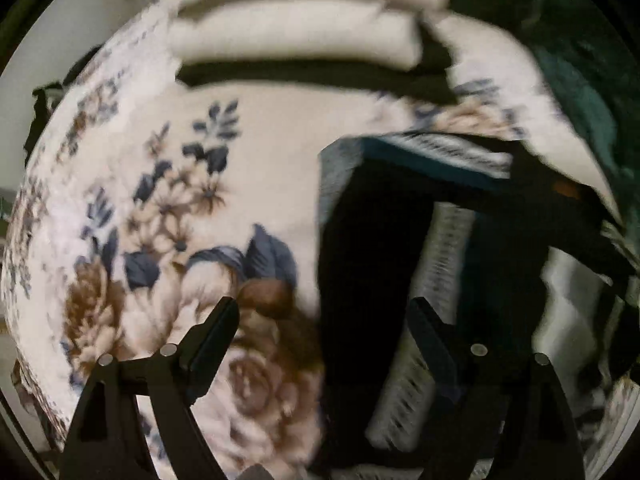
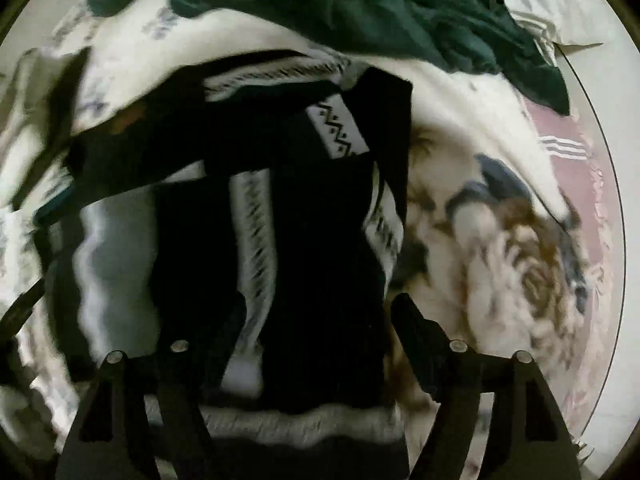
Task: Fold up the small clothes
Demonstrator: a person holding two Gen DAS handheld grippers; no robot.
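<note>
A black garment with white zigzag-patterned bands [image 1: 360,240] lies folded on a floral blanket [image 1: 180,200]. My left gripper [image 1: 324,312] hangs open over the garment's left edge, one finger above the blanket's flowers and the other above the dark cloth, nothing between them. In the right wrist view the same garment [image 2: 320,220] fills the middle. My right gripper [image 2: 316,312] points down at it with its jaws wide apart and no fabric pinched. Its left fingertip is lost against the black cloth. Both views are blurred.
Cream folded cloths [image 1: 296,32] are stacked at the far end of the blanket. A crumpled dark green garment [image 2: 360,8] lies beyond the black one, with a pale striped cloth [image 2: 540,4] beside it. A pink cloth with white stripes [image 2: 560,144] sits at the blanket's right edge.
</note>
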